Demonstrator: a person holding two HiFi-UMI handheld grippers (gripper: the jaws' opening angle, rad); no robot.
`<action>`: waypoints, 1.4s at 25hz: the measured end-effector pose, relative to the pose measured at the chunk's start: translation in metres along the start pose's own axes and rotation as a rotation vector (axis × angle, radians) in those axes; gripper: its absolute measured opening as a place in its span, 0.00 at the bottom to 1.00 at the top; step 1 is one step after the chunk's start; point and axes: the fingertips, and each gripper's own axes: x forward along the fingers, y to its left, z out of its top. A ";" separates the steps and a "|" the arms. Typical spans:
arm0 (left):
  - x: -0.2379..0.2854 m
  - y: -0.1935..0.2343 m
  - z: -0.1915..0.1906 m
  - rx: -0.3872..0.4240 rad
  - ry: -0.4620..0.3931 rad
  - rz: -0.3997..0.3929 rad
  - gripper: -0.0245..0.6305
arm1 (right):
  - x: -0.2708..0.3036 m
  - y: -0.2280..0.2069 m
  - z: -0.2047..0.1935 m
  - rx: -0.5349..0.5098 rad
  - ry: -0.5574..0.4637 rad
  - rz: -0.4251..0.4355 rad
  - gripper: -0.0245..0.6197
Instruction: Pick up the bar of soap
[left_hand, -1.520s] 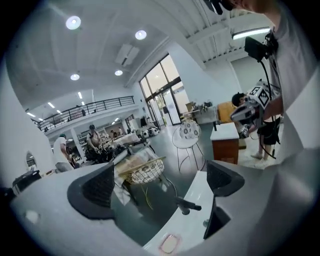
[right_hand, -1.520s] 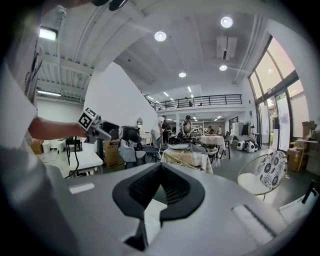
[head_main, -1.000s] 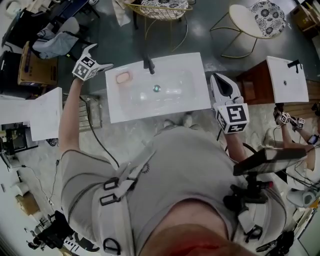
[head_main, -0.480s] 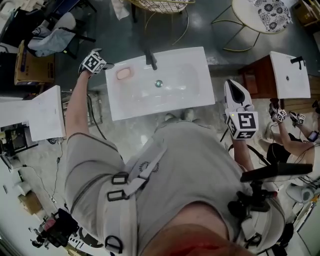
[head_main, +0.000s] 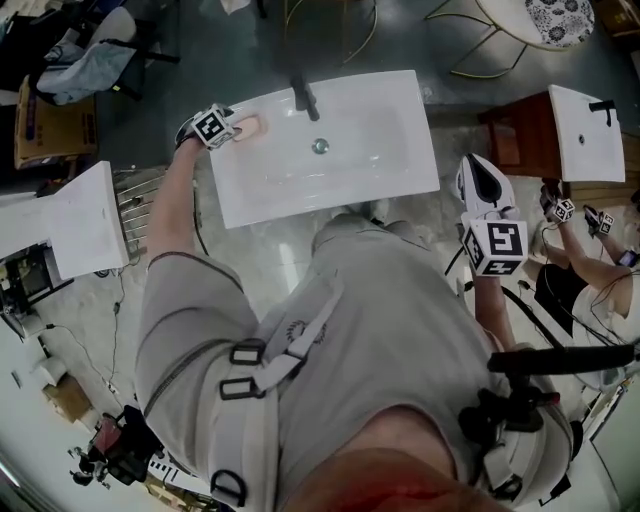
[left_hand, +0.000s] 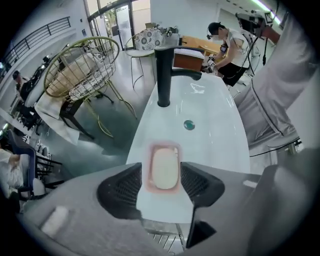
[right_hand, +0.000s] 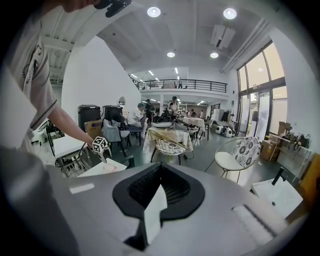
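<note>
A cream bar of soap (head_main: 249, 126) lies in a pink dish on the back left corner of the white sink (head_main: 330, 185). My left gripper (head_main: 233, 128) is down at it. In the left gripper view the soap (left_hand: 165, 168) sits between the two black pads (left_hand: 122, 187), and my left gripper (left_hand: 161, 182) has its jaws closing, the pads right at the dish's pink rim on both sides. My right gripper (head_main: 482, 182) hangs off the sink's right end, away from the soap. Seen in its own view, the right gripper (right_hand: 157, 192) is shut and empty.
A black faucet (left_hand: 164, 75) stands at the back of the basin, with the drain (left_hand: 189, 125) in front of it. A second sink on a wooden cabinet (head_main: 580, 130) is at the right, a white unit (head_main: 70, 225) at the left. Wire chairs (left_hand: 80, 65) stand behind.
My left gripper has moved right from beside the sink's corner onto the soap dish, and its jaws have narrowed around the soap. The right gripper has stayed off the right end.
</note>
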 end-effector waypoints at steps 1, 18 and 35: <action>0.006 0.001 -0.003 -0.001 -0.001 -0.004 0.38 | 0.002 0.006 -0.002 0.001 0.008 0.002 0.04; 0.066 -0.001 -0.017 -0.095 0.029 -0.060 0.42 | 0.005 0.028 -0.021 0.019 0.076 -0.032 0.04; 0.061 0.008 -0.022 -0.157 0.081 -0.044 0.41 | 0.004 0.035 -0.023 0.027 0.074 -0.011 0.04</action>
